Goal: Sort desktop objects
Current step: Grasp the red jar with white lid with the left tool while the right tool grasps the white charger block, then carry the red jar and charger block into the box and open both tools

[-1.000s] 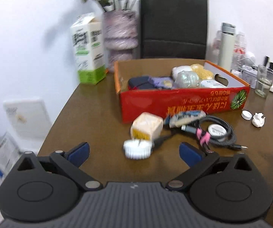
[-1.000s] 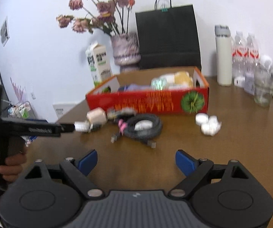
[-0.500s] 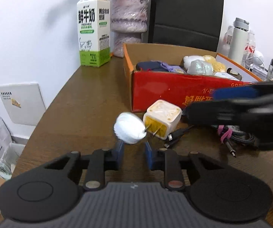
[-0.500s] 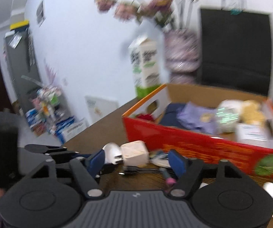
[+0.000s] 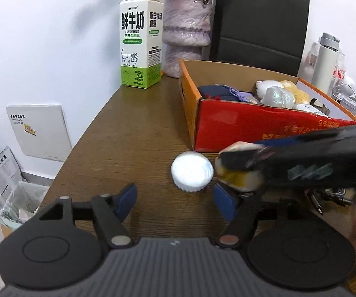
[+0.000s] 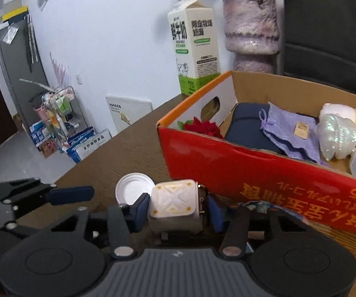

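Table (image 5: 138,133): brown wood-grain top; fills the middle of the left wrist view.
Box (image 6: 227,163): open cardboard, red front with printed characters, orange rim; right half of the right wrist view; soft toys, a lilac knit pouch (image 6: 289,131) and a dark case inside.
Milk carton (image 5: 140,39): tall, white and green; upper centre, beside a mottled purple vase (image 5: 186,29).
Right gripper (image 6: 175,210): jaws closing; blue pads on either side of the cube charger, the left pad touching it, the right side hard to judge.
Left gripper (image 5: 175,198): jaws opening, nothing between them; the white cap lies just beyond its tips.
Cube charger (image 6: 174,203): cream, rounded square, embossed face; lower centre, against the box front.
White cap (image 5: 192,172): round, ribbed edge; on the table left of the charger.
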### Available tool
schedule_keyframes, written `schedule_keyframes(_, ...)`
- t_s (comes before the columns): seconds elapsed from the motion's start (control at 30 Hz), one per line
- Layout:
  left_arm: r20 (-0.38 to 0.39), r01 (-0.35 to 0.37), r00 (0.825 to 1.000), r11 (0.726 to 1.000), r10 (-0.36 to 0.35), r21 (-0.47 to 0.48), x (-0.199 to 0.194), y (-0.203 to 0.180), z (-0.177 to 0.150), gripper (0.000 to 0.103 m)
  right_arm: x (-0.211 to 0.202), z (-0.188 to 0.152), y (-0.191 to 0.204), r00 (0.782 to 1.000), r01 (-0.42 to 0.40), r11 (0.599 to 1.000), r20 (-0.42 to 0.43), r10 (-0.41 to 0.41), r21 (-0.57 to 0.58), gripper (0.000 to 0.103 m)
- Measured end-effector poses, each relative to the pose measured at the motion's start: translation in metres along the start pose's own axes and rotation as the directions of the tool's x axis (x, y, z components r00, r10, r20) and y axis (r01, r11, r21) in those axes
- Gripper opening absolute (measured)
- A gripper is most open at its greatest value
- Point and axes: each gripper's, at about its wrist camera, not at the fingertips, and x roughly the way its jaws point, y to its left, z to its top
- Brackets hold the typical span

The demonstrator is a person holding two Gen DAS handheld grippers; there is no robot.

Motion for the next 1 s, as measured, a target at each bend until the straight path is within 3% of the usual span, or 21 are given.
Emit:
schedule_keyframes(0.23, 0.033, -0.021, 0.999, 0.997, 0.018, 0.076, 0.012, -0.013, 0.008, 0.078, -0.068, 0.009, -0.017, 0.990, 0.054, 0.997, 0.127, -0.060, 0.047, 0.048)
schedule_keyframes(0.33, 0.010, -0.040, 0.999, 0.993, 0.039, 0.108, 0.028, -0.024, 0.022, 0.077, -0.099, -0.001, -0.025, 0.983, 0.078, 0.995, 0.159, -0.087, 0.062, 0.048)
schedule_keyframes(0.37, -0.005, -0.037, 0.999, 0.993, 0.037, 0.112, 0.033, -0.026, 0.025, 0.072, -0.105, -0.005, -0.027, 0.982, 0.082, 0.995, 0.164, -0.091, 0.065, 0.048)
schedule_keyframes(0.4, -0.030, -0.029, 0.999, 0.993, 0.032, 0.118, 0.040, -0.028, 0.027, 0.055, -0.112, -0.010, -0.030, 0.981, 0.086, 0.994, 0.168, -0.097, 0.074, 0.048)
schedule_keyframes(0.47, -0.043, -0.021, 0.999, 0.994, 0.026, 0.111, 0.045, -0.031, 0.029, 0.041, -0.121, -0.018, -0.034, 0.979, 0.091, 0.992, 0.173, -0.106, 0.088, 0.048)
schedule_keyframes(0.57, -0.051, 0.020, 0.999, 0.994, -0.015, 0.111, 0.040, -0.031, 0.028, 0.041, -0.136, -0.031, -0.040, 0.974, 0.119, 0.988, 0.181, -0.136, 0.103, 0.048)
schedule_keyframes(0.67, -0.001, -0.008, 1.000, 0.992, 0.008, 0.129, 0.019, -0.037, 0.028, 0.041, -0.146, -0.041, -0.048, 0.968, 0.149, 0.982, 0.184, -0.169, 0.120, 0.048)
schedule_keyframes(0.73, 0.054, 0.019, 0.998, 0.993, -0.025, 0.117, -0.005, -0.040, 0.034, 0.041, -0.152, -0.042, -0.053, 0.965, 0.154, 0.978, 0.189, -0.180, 0.144, 0.048)
schedule_keyframes(0.93, 0.217, 0.061, 0.973, 0.993, -0.082, 0.105, -0.059, -0.055, 0.068, 0.041, -0.180, -0.026, -0.064, 0.940, 0.149, 0.972, 0.278, -0.196, 0.183, 0.049)
schedule_keyframes(1.0, 0.233, 0.045, 0.970, 0.990, -0.075, 0.130, -0.061, -0.064, 0.082, 0.041, -0.186, -0.013, -0.069, 0.931, 0.149, 0.972, 0.306, -0.200, 0.180, 0.048)
